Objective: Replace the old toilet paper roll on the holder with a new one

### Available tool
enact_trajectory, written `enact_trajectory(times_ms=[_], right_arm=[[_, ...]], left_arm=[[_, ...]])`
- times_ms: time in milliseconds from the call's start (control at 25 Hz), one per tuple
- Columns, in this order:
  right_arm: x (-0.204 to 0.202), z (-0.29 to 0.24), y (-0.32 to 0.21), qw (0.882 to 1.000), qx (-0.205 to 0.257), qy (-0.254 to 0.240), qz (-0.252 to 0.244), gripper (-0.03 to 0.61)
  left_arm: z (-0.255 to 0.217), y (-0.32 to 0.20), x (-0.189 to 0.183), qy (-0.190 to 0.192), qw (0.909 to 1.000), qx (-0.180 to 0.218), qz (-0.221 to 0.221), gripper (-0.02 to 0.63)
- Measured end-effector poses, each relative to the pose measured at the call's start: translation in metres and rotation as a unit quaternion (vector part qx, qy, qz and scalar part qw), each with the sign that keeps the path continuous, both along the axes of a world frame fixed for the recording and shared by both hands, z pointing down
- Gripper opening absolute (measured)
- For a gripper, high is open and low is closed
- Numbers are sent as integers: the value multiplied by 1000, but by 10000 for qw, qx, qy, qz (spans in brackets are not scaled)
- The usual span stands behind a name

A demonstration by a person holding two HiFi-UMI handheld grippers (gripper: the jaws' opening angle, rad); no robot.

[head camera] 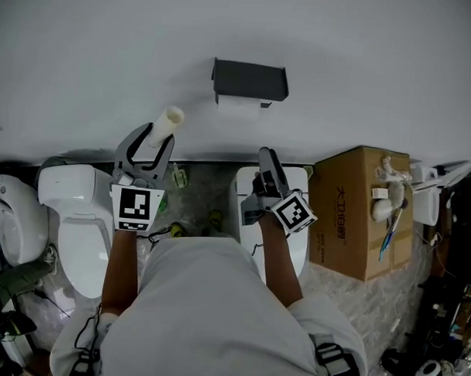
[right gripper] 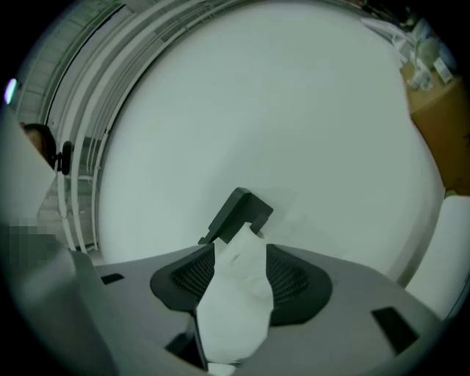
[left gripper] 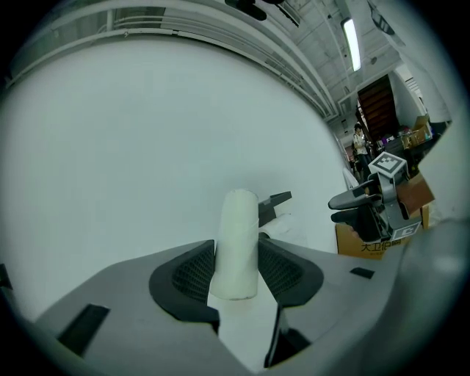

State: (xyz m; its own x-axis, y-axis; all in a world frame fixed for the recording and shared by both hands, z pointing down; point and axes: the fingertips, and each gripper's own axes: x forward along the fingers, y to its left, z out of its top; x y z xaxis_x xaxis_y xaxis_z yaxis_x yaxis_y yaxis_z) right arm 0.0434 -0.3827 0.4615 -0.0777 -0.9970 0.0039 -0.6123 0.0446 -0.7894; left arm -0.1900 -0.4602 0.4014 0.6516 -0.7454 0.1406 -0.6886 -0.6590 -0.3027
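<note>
While a tube (left gripper: 239, 228) at eleven o'clock is pinched by its end in the left gripper (left gripper: 236, 268), and tissue (right gripper: 235, 316) in the right gripper (right gripper: 239, 275), the tube could be levered loose.

head view: overhead, steeply down, farthest back, faces wall (head camera: 340, 56) | left gripper view: level along fingers (left gripper: 183, 275), wall near | right gripper view: likewise, closest to holder (right gripper: 239, 213) | shared: holder, wall
</note>
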Motion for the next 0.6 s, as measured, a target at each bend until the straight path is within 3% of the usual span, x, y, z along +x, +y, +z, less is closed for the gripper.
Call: enact_trajectory(times_ms=[360, 600], right_arm=[[21, -34, 11, 9935, 78, 1096, 313, 72], [31, -55, 11, 9744, -64, 2214, 386, 27]], left_arm=[[-12, -6, 17, 339, 9992, -49, 205, 206], [-23, -11, 21, 763, 9966, -171, 255, 206]])
